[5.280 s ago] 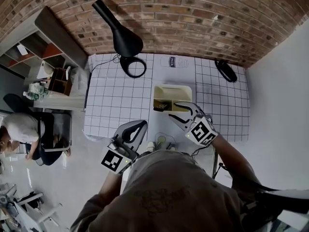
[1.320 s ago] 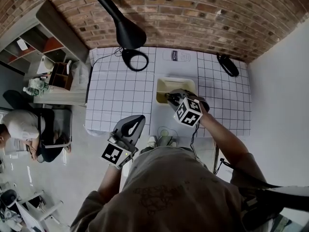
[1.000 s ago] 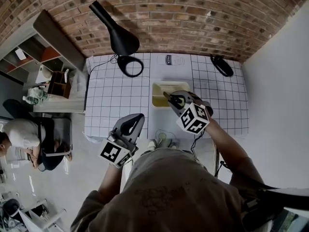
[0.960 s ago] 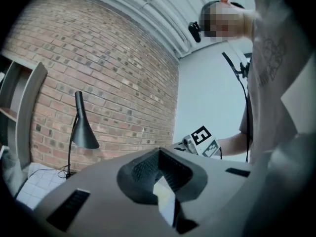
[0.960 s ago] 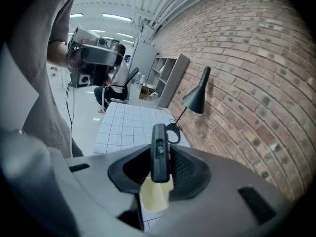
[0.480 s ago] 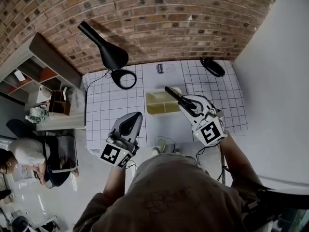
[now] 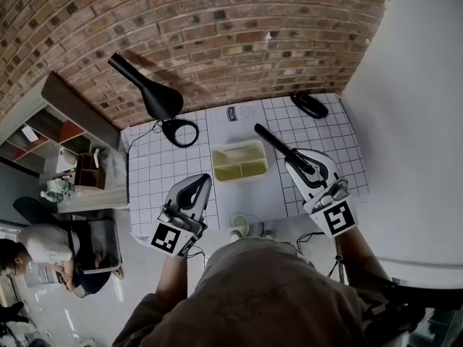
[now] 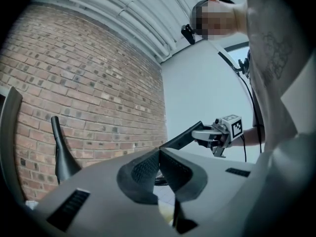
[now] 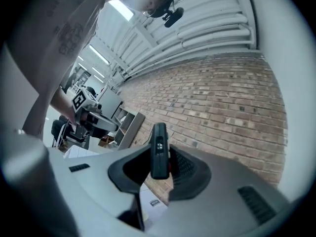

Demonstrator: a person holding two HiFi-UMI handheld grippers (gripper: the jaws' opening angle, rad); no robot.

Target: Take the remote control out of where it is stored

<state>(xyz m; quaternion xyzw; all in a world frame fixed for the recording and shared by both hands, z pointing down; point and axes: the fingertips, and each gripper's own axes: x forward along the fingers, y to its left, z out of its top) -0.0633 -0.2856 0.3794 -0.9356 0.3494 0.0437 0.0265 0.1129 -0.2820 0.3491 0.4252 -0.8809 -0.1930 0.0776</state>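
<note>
Brick wall (image 7: 217,42) backs the white gridded surface (image 7: 159,172), with a yellow bin (image 7: 239,145) at its middle. My right tongs (image 7: 298,159), at the bin's three o'clock, clamp the black remote control (image 7: 273,140) outside the bin, pointing to ten o'clock. My left tongs (image 7: 202,181), at seven o'clock, are closed and empty.

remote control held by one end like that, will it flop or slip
Probably stiff: the remote control juts straight out of the right gripper without sagging. Pinched near one end only, it could pivot or slip if swung. Slim, likely light.
</note>
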